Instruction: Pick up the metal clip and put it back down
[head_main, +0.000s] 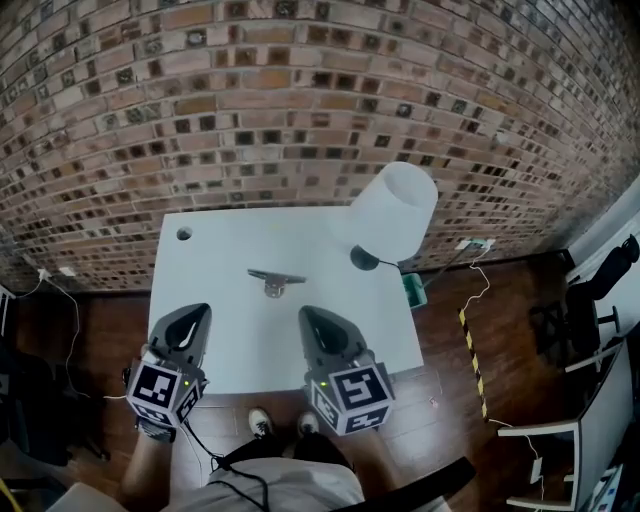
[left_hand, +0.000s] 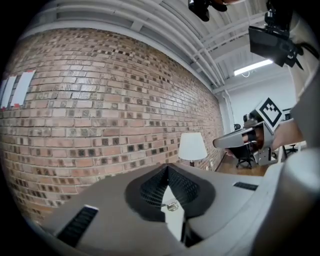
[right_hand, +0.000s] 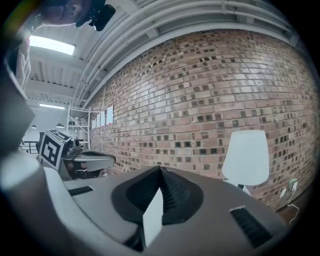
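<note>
The metal clip (head_main: 275, 280) lies flat on the white table (head_main: 215, 265), near its middle. Both grippers hover over the table's near edge, well short of the clip. My left gripper (head_main: 197, 313) is at the near left and my right gripper (head_main: 310, 316) at the near right. Each has its jaws pressed together with nothing between them. In the left gripper view the clip (left_hand: 172, 205) shows small through the narrow gap below the meeting jaws (left_hand: 167, 170). The right gripper view shows the closed jaws (right_hand: 160, 171) and a sliver of table; the clip is hidden there.
A white-shaded table lamp (head_main: 395, 210) stands at the table's far right corner, its dark base (head_main: 364, 259) on the top. A cable hole (head_main: 184, 234) is at the far left corner. A brick wall (head_main: 300, 90) runs behind the table. Office chairs (head_main: 590, 290) stand to the right.
</note>
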